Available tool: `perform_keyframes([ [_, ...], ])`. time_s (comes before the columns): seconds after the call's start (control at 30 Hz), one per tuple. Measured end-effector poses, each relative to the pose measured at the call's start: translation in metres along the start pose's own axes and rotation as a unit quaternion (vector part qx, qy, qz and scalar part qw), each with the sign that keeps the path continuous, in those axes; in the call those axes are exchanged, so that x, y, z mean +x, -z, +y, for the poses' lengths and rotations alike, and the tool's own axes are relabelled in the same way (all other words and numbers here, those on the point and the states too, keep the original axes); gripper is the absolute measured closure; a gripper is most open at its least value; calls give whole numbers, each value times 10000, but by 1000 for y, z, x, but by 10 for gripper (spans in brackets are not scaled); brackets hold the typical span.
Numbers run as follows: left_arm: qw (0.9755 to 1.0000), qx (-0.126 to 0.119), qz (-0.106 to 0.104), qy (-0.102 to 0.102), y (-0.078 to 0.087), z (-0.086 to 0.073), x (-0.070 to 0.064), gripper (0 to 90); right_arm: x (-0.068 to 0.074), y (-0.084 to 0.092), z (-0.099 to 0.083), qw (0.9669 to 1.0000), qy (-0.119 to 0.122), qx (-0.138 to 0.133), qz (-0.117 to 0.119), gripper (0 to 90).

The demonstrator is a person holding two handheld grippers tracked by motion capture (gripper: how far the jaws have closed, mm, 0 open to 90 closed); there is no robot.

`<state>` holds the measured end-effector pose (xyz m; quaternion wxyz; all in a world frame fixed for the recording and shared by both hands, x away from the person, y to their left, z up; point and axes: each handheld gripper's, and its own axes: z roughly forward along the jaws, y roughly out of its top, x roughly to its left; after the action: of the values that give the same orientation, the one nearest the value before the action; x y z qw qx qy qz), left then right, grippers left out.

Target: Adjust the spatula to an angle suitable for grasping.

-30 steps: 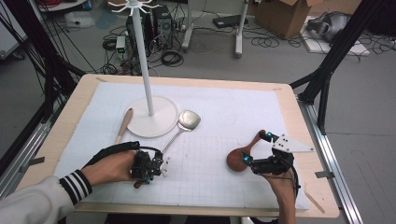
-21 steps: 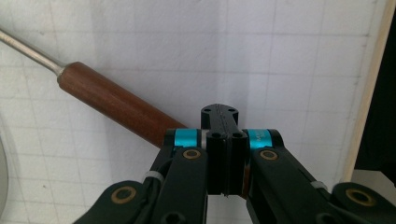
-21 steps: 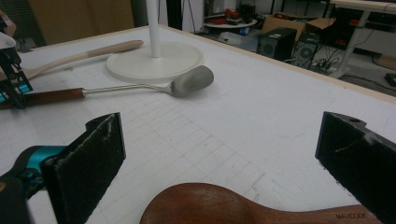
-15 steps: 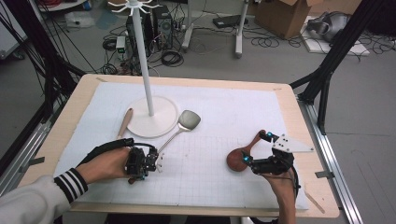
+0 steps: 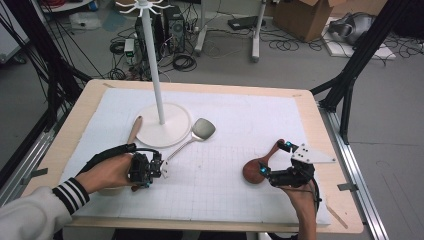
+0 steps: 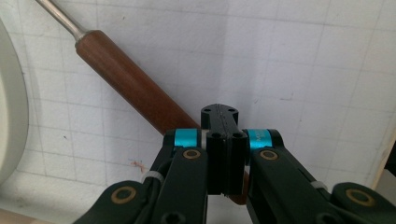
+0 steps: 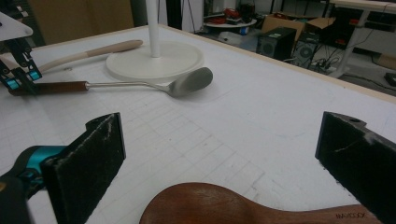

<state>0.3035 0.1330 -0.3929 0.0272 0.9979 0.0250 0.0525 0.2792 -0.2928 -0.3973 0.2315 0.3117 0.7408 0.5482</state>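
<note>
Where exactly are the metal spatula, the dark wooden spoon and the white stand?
metal spatula [image 5: 203,129], high view, on its steel blade.
dark wooden spoon [image 5: 253,171], high view, on its bowl.
white stand [image 5: 172,125], high view, on its round base.

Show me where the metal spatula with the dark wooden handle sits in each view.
High view: the metal spatula with the dark wooden handle lies left of centre, blade beside the round white stand base.
Left gripper view: its brown handle runs from upper left down behind the shut left gripper.
Right gripper view: upper left, blade pointing right.
Shared landmark: the white stand base, beside the spatula in each.
</note>
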Motion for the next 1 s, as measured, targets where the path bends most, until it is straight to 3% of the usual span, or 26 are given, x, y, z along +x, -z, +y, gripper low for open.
perform_keyframes([
  [0.4, 9998, -52, 11, 186, 1, -10, 8, 897, 0, 1, 0, 10000, -43, 11, -2, 5],
  [0.63, 9987, -393, -8, 329, 10, -20, 11, 895, 0, 0, 0, 10000, -28, 13, -9, 5],
  [0.73, 9978, -604, -5, 261, 17, -24, 12, 857, 0, 1, 0, 10000, -36, 9, -12, 5],
  [0.9, 9946, -992, -30, 318, 28, -33, 16, 819, -1, 3, 0, 9999, -90, -45, -9, 5],
  [1.0, 9910, -1263, -61, 427, 35, -38, 21, 787, -2, 6, -2, 9999, -78, -46, -55, 5],
])
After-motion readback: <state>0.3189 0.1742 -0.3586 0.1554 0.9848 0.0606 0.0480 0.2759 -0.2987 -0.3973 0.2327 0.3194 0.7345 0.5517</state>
